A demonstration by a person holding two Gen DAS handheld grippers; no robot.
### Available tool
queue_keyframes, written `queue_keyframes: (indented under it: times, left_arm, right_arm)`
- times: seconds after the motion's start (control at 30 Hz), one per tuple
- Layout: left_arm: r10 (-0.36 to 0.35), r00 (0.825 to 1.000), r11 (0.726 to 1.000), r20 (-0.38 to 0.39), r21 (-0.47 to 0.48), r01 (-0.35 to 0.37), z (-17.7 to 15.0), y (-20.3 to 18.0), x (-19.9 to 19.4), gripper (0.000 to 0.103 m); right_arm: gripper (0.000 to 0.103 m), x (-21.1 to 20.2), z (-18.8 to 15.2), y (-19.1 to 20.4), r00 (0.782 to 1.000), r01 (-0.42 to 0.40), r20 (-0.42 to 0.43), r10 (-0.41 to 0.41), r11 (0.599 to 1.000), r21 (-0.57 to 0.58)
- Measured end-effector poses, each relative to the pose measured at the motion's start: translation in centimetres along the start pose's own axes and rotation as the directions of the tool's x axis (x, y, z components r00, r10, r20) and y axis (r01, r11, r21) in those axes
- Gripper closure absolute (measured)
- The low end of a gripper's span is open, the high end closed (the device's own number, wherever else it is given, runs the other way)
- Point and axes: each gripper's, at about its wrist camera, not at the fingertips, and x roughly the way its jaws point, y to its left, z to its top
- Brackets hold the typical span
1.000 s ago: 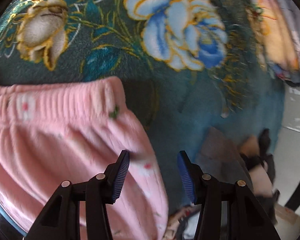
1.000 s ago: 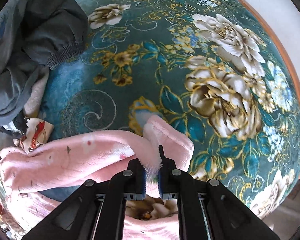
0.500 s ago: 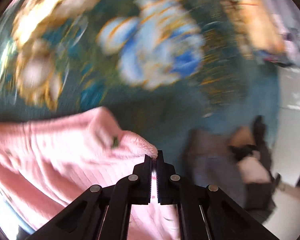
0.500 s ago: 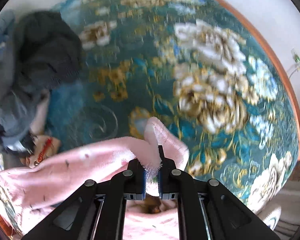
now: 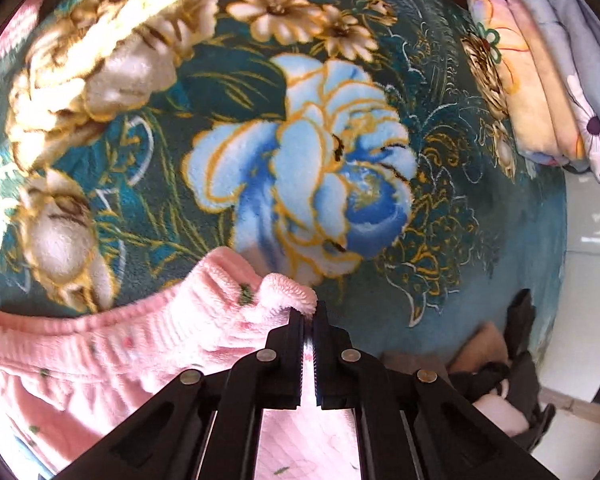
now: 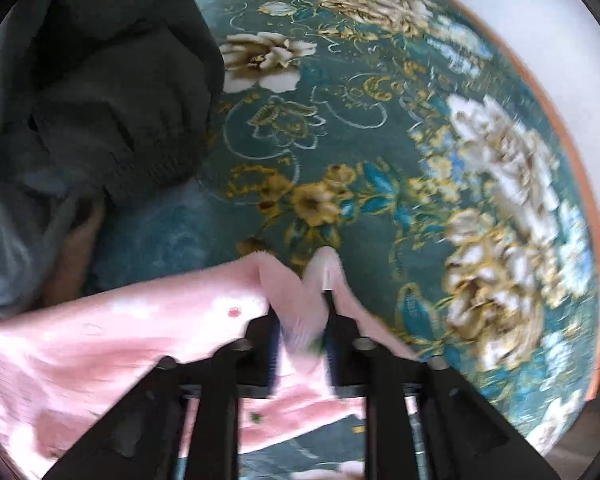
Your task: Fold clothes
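A fluffy pink garment (image 5: 140, 344) with a ribbed waistband lies on a teal flowered blanket (image 5: 260, 60). My left gripper (image 5: 308, 312) is shut on the corner of the waistband, which bunches up at the fingertips. In the right wrist view the other end of the pink garment (image 6: 140, 320) stretches off to the left. My right gripper (image 6: 302, 320) has its jaws opening. A fold of pink cloth stands loosely between them, and the picture is blurred there.
A heap of dark grey clothes (image 6: 100, 100) lies at the upper left of the blanket (image 6: 380, 140). Folded bedding in yellow and lilac (image 5: 540, 80) is stacked at the blanket's far right edge. Pale floor (image 5: 592, 220) and dark items (image 5: 516, 360) lie beyond it.
My left gripper went from open beside the waistband to shut on its corner, and has carried it across the blanket. My right gripper's jaws have parted around the pink fold, nearer the dark heap.
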Motion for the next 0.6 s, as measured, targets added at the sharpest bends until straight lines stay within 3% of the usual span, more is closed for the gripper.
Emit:
queue_keyframes:
  times: [0.03,0.17,0.3,0.4,0.47,0.57,0.6]
  left_arm:
    - [0.0,1.0,1.0,-0.002,0.002,0.0,0.0,-0.2,0.2,0.099]
    - [0.013,1.0,1.0,-0.004,0.01,-0.013,-0.1,-0.9,0.9,0.099]
    - [0.022,1.0,1.0,0.002,0.003,-0.022,-0.5,-0.7,0.8,0.099]
    - [0.04,0.999,0.999,0.008,-0.001,-0.04,-0.9,-0.7,0.8,0.099]
    - [0.058,0.998,0.998,0.015,0.006,-0.058,-1.1,-1.0,0.7,0.098]
    - [0.085,0.996,0.996,0.025,0.036,-0.086,-1.4,-1.8,0.4,0.097]
    - [0.094,0.995,0.995,0.027,0.044,-0.095,-1.5,-2.0,0.3,0.097]
  right_arm:
    - [0.053,-0.6,-0.1,-0.7,1.0,-0.024,0.013,0.024,0.999,0.025]
    - [0.051,-2.8,-0.8,-4.7,0.996,-0.065,0.069,0.055,0.988,0.141]
    - [0.05,-1.2,-3.7,-10.8,0.996,-0.084,0.009,0.086,0.936,0.341]
    - [0.05,1.4,-6.2,-13.0,0.988,-0.113,-0.041,0.147,0.886,0.45]
    - [0.05,3.0,-7.3,-14.2,0.985,-0.131,-0.024,0.172,0.83,0.542]
    - [0.05,5.4,-8.1,-15.7,0.974,-0.182,0.027,0.227,0.699,0.691]
    - [0.049,6.3,-8.3,-15.8,0.971,-0.168,0.003,0.24,0.671,0.722]
